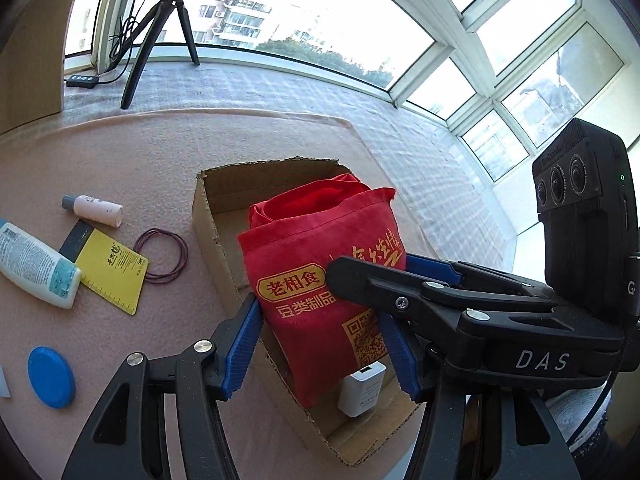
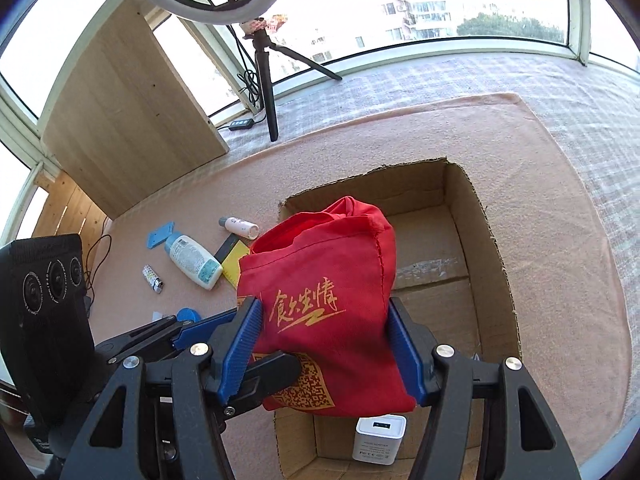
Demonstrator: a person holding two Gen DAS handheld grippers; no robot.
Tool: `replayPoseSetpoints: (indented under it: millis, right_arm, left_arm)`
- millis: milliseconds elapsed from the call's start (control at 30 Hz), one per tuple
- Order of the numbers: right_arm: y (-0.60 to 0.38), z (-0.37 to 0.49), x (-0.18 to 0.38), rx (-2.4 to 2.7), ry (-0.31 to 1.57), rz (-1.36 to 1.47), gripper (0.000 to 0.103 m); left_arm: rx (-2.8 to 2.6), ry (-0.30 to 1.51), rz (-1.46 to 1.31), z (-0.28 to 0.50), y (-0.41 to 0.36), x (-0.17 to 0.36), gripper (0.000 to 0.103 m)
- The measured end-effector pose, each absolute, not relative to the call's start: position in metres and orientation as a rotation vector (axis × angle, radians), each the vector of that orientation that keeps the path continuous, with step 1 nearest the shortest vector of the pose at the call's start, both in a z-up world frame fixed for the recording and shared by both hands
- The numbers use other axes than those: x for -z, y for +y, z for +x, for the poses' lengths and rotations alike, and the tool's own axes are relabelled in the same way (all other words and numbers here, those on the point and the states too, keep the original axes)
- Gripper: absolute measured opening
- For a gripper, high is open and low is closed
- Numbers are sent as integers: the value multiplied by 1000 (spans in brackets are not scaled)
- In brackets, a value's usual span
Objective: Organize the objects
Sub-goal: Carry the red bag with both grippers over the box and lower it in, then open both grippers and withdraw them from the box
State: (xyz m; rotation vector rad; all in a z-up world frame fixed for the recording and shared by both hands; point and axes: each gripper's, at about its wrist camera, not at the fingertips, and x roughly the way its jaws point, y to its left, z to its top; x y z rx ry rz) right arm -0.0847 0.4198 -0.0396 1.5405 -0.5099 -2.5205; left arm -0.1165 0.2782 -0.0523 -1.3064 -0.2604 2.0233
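Note:
A red cloth bag (image 1: 320, 280) (image 2: 324, 280) with gold print hangs over an open cardboard box (image 1: 208, 216) (image 2: 488, 264) on a pink mat. In the left wrist view my left gripper (image 1: 320, 344) is shut on the bag's lower part, both blue pads pressing its sides. The right gripper (image 2: 324, 352) clamps the same bag from the other side and shows in the left wrist view as black fingers (image 1: 348, 280) against the cloth. A white charger (image 1: 362, 390) (image 2: 380, 438) stands in the box under the bag.
Left of the box on the mat lie a lotion bottle (image 1: 36, 266) (image 2: 194, 258), a small bottle (image 1: 94, 209), a yellow card (image 1: 112, 276), a thin cord loop (image 1: 162, 256), a blue lid (image 1: 51, 376) and a lighter (image 2: 153, 278). A tripod (image 2: 266, 80) and wooden board (image 2: 132, 112) stand behind.

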Motion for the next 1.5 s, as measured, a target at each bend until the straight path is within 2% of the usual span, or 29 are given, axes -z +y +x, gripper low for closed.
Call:
replayPoseSetpoints:
  millis: [400,767,1200,1500]
  right_arm:
    - [438,-88,57,2521,-534,1595,60]
    - [428,-80,45,2569,-521,1579,61]
    - [356,-70,21,2532,-477,1482,61]
    - [296,-67,29,2477,-455,1498,60]
  left_arm:
    - [-2000,-210,-1353,-125,301,73,62]
    - [-2038,-228,-1337,-119,263,60,62]
    - [-2163,-340,-1340,-129,143,45,62]
    - [-2303,-375,-1388,-152,45,49,62]
